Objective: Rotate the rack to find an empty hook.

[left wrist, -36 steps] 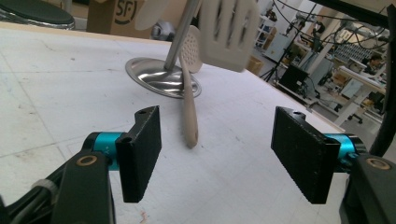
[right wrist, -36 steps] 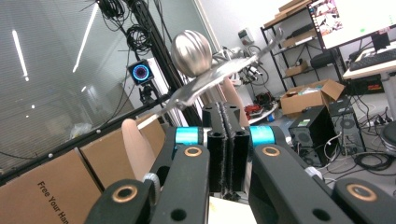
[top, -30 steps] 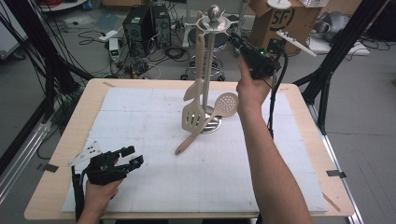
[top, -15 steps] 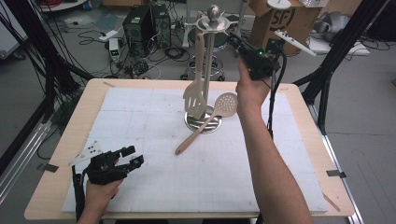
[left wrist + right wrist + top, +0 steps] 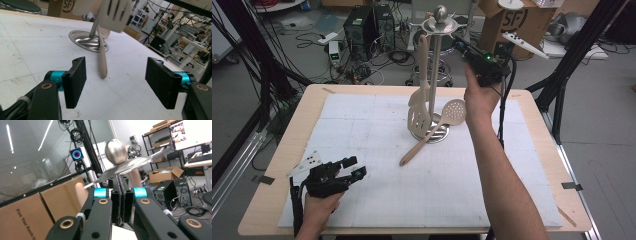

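High view, near edge of the table: the left gripper (image 5: 353,168) rests on the white mat (image 5: 377,200) at about 7 o'clock from the table centre, held in the person's left hand (image 5: 319,207). In the left gripper view its jaws stand wide apart with nothing between them; one pad (image 5: 74,81) shows at 9 o'clock and the other at 3 o'clock of that view.

Beyond the open jaws, toward 12 o'clock, a wooden skimmer spoon (image 5: 102,53) lies on the mat, its handle end nearest the gripper yet well apart from both pads. In the high view the wooden skimmer spoon (image 5: 432,131) runs from its handle tip near the table centre up toward 1 o'clock, its round perforated head leaning over the stand base (image 5: 438,135).

Farther off, the utensil stand (image 5: 435,75) rises from that round metal base, with a ball knob on its top disc. A slotted wooden spatula (image 5: 419,107) hangs from the disc on the 9 o'clock side of the pole.

Farthest, the right gripper (image 5: 462,46) is raised at the stand's top, at 3 o'clock of the disc. In the right gripper view its jaws are pressed together, tips just under the disc rim (image 5: 132,165); whether they pinch anything cannot be told.
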A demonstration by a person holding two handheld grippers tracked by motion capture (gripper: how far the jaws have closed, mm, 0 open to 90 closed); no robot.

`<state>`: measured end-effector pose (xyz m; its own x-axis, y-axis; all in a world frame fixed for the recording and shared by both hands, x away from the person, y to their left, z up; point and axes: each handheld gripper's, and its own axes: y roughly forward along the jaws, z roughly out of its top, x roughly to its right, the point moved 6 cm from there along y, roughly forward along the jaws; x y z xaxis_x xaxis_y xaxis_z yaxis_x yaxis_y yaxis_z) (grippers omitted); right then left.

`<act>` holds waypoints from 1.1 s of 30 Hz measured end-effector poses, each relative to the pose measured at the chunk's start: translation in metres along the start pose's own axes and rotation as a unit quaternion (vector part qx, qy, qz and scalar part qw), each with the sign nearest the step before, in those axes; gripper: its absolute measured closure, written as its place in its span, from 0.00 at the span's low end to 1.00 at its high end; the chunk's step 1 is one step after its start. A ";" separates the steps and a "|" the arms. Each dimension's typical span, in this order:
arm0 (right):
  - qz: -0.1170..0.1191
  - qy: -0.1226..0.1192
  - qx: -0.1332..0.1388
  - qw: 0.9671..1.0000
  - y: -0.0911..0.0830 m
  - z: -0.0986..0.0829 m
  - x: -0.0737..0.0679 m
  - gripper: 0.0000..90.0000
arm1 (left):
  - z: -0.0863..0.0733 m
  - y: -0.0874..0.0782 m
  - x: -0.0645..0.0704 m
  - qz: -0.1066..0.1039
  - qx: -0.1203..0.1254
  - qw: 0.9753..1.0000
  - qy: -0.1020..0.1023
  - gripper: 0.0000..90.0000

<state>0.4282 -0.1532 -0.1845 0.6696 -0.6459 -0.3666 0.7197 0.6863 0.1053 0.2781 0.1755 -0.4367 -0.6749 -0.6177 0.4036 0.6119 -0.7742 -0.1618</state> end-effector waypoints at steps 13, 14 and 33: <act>0.014 -0.011 -0.010 1.000 0.015 -0.006 -0.018 1.00 | 0.001 -0.001 -0.001 -0.002 0.002 1.000 -0.003 0.38; 0.014 -0.010 -0.010 1.000 0.016 -0.006 -0.019 1.00 | 0.001 -0.002 -0.001 -0.003 0.001 1.000 -0.002 0.38; 0.010 -0.014 -0.020 1.000 0.034 -0.012 -0.027 1.00 | 0.001 -0.004 -0.002 0.000 0.004 1.000 -0.005 0.38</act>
<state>0.4324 -0.1082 -0.1819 0.6891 -0.6403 -0.3395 0.6985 0.7116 0.0756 0.2780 0.1801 -0.4358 -0.6702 -0.6164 0.4133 0.6155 -0.7728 -0.1545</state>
